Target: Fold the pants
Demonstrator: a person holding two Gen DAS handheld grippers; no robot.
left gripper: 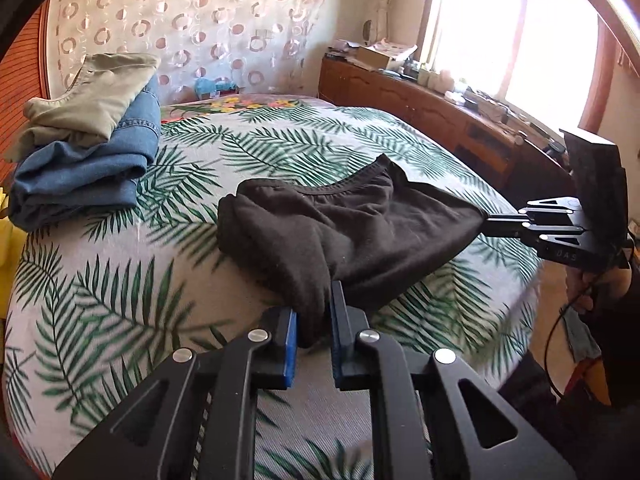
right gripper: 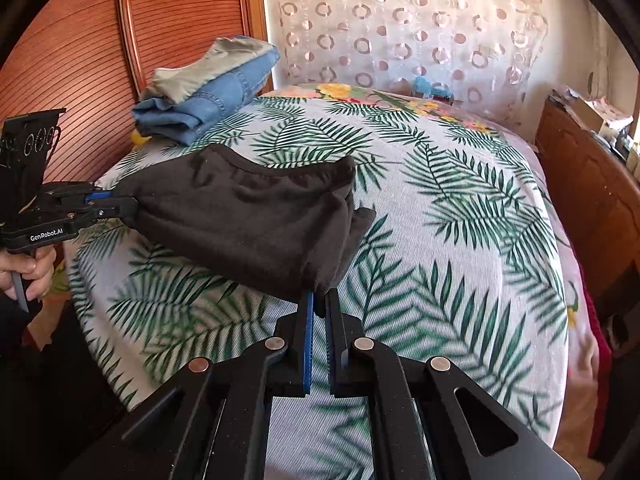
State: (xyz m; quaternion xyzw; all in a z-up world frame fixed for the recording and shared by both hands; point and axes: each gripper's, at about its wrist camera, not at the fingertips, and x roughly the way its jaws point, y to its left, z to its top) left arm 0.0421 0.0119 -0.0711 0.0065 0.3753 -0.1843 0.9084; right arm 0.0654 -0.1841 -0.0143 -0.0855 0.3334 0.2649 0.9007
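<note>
Black pants [left gripper: 352,224] hang stretched between your two tools just above the palm-leaf bedspread [left gripper: 120,280], their far folded end resting on it. Your left gripper [left gripper: 314,332] is clamped on one corner of the cloth and your right gripper [right gripper: 319,312] pinches the other. Folded jeans [left gripper: 88,168] with khaki trousers [left gripper: 92,96] on top sit well apart near the headboard [right gripper: 80,60].
</note>
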